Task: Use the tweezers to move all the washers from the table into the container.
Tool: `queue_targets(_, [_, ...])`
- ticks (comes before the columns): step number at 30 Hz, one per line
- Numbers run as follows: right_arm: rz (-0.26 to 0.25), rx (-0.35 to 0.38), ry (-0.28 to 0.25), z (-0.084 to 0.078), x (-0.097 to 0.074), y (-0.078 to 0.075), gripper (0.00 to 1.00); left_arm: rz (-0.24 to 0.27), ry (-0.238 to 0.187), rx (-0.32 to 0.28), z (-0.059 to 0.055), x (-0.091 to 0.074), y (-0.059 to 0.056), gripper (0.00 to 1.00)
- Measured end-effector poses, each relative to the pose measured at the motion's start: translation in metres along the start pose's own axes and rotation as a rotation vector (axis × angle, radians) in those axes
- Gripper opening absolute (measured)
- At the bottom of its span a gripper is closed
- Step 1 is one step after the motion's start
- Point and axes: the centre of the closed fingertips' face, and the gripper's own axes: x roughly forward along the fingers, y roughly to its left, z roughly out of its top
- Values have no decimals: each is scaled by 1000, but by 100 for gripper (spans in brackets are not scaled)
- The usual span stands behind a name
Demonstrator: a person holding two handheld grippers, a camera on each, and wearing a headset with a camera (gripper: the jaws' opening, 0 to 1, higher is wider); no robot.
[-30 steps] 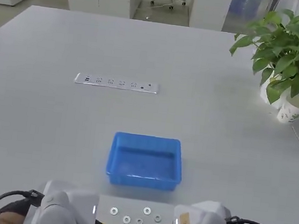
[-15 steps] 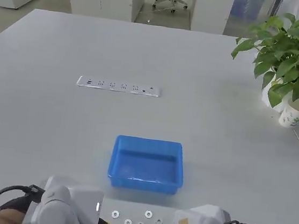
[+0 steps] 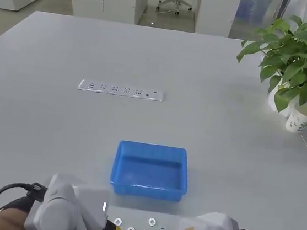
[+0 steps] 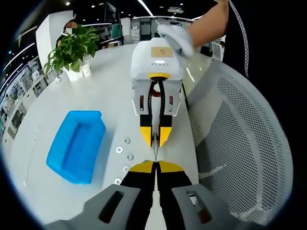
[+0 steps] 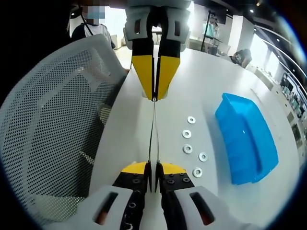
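A pale grey table (image 3: 219, 72) runs back toward a room of white cabinets. A white power strip (image 3: 120, 89) lies far beyond the fingers, and a leafy plant (image 3: 296, 53) in a white pot stands out at the far right edge with a paper cup (image 3: 300, 116) just beside it. At the near edge the left gripper (image 4: 156, 166) and the right gripper (image 5: 153, 166) point at each other, tip toward tip, and the thin metal tweezers (image 5: 153, 129) run straight between the two sets of yellow fingertips. The right gripper's fingers are pressed together on one end of the tweezers. The left gripper's fingers are likewise closed narrow on the other end, with only a hairline slit between the pads. Five washers (image 5: 187, 149) lie flat on the table in a loose cluster just beside the line of the tweezers, on the side of the fingers away from the person, none touching the tweezers or each other. The blue container (image 3: 147, 191) stands past the washers, further out from the fingers on that same side, near them but apart. On the opposite side of the fingers a white mesh chair (image 4: 240, 143) sits beside the table edge, and a gloved hand (image 4: 176, 38) grips the right gripper's white body
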Motion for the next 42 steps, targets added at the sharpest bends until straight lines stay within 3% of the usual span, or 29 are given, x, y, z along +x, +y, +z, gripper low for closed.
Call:
queue_targets(21, [-32, 22, -41, 8, -8, -5, 7, 15, -24, 15, 0, 0, 4, 9])
queue_targets(27, [-39, 34, -75, 13, -11, -6, 7, 33, -75, 8, 11, -4, 8, 5])
queue_targets(32, [-45, 43, -86, 15, -13, -7, 8, 29, -83, 11, 15, -6, 8, 5])
queue_targets(42, [-53, 43, -102, 23, -12, -9, 8, 32, -122, 26, 34, -13, 9, 5])
